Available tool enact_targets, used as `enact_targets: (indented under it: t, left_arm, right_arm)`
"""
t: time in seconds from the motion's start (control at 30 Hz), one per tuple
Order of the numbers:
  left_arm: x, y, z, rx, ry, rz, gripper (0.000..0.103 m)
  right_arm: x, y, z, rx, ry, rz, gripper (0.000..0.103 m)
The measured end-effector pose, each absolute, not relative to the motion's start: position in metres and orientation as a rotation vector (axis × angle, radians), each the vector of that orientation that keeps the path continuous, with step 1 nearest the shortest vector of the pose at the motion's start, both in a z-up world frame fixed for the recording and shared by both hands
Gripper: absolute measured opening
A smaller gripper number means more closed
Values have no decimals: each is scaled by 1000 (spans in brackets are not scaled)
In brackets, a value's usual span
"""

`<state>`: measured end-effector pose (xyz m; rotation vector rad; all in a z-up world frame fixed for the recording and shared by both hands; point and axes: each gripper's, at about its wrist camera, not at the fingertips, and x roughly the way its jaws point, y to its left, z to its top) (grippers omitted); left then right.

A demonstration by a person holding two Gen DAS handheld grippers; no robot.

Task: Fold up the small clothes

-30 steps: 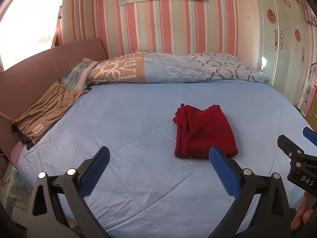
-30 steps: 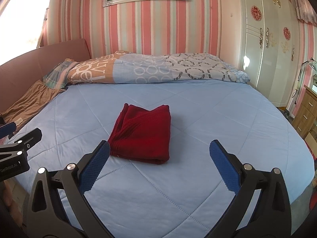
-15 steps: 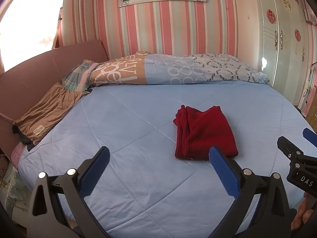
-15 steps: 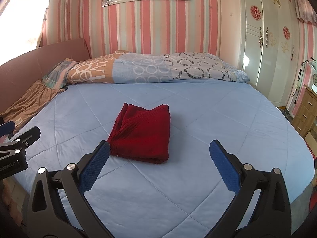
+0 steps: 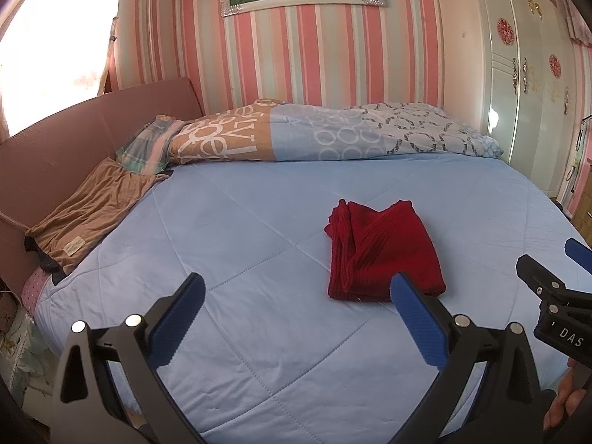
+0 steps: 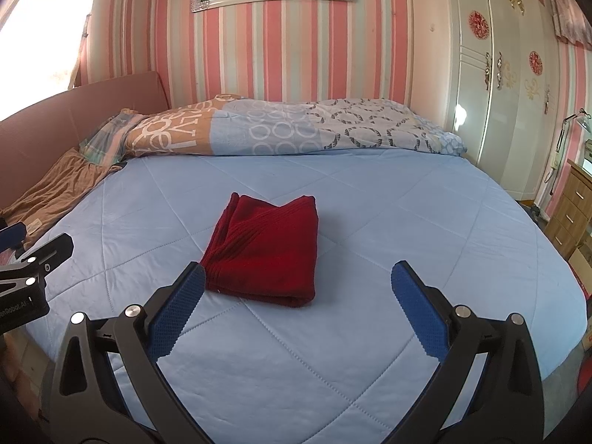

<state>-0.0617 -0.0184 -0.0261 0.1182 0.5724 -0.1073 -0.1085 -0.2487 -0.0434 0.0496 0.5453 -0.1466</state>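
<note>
A dark red ribbed garment (image 5: 381, 249) lies folded into a neat rectangle on the light blue bed cover (image 5: 259, 229); it also shows in the right wrist view (image 6: 264, 248). My left gripper (image 5: 296, 292) is open and empty, held above the near part of the bed, with its right pad just in front of the garment's near edge. My right gripper (image 6: 296, 285) is open and empty, with its left pad near the garment's near left corner. Neither gripper touches the garment. The right gripper's tip shows at the right edge of the left wrist view (image 5: 547, 292).
A rolled patterned duvet (image 5: 333, 133) lies along the far edge of the bed. A brown garment (image 5: 88, 211) lies at the left by the pink headboard (image 5: 55, 148). A white wardrobe (image 6: 518, 85) and a wooden drawer unit (image 6: 569, 207) stand to the right.
Both grippers have drifted very slightly; the red garment has not moved and both grippers stay open.
</note>
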Motion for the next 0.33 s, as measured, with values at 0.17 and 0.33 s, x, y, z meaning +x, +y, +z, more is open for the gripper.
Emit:
enact_targets:
  t: [0.17,0.33]
  left_arm:
    - [-61,-20,-26,129,573,-99,101]
    - [-60,-20,-26,127,577,-109,101]
  right_arm:
    - [-108,-249,-44,46,545,-150,100]
    - [-108,-249,-44,45,547,-151,100]
